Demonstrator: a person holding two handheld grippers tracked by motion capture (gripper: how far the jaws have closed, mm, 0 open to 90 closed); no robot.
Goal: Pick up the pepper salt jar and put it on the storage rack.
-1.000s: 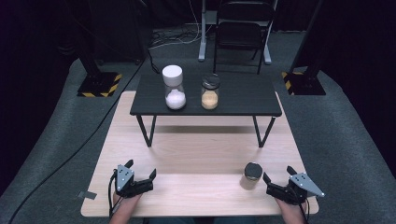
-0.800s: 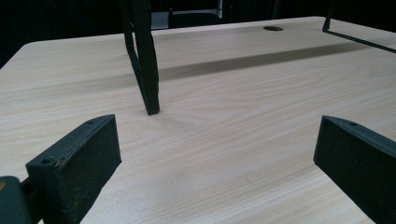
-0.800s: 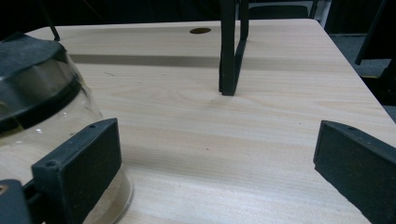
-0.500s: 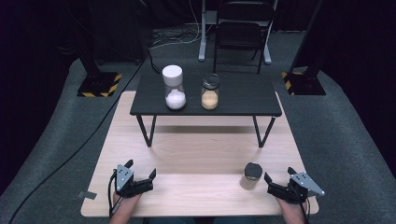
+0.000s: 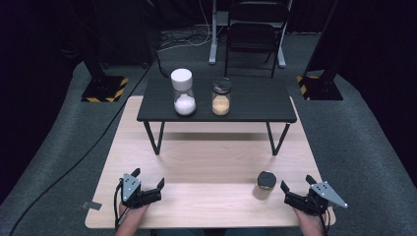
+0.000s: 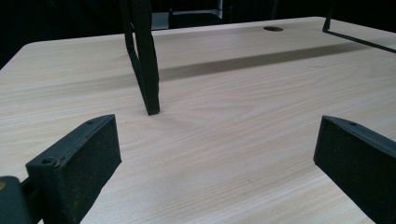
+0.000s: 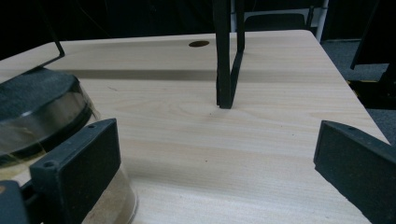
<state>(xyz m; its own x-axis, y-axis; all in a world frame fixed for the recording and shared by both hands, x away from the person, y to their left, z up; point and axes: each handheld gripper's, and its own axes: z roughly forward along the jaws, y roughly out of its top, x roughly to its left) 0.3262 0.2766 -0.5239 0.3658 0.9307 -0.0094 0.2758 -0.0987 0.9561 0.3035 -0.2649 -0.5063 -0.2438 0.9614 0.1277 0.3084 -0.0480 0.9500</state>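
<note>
The small clear jar with a black lid and tan powder inside [image 5: 265, 185] stands upright on the pale wooden bench [image 5: 206, 172], near its front edge and just to the left of the right gripper [image 5: 295, 192]. In the right gripper view the same jar [image 7: 44, 140] sits close against the outer side of the left-hand finger [image 7: 77, 172], not between the two. That gripper's fingers are spread wide and hold nothing. The left gripper [image 5: 148, 188] rests well apart at the front left of the bench, its fingers [image 6: 74, 170] also spread wide over bare wood, holding nothing.

Farther back, a low black table [image 5: 216, 103] stands on the bench and carries two more jars: a clear one with a tall white lid and white powder [image 5: 183, 92], and a clear one with a dark lid and tan powder [image 5: 221, 97].

The likeliest trouble, as I judge it, is a knock. With the jar beside the near finger (touching or only close, I cannot tell), a forward push would shove or topple it towards the bench's edge. The gripper probably needs to shift sideways first so the jar sits between the fingers. Smooth glass may also slip in a grip taken too high on the lid.
</note>
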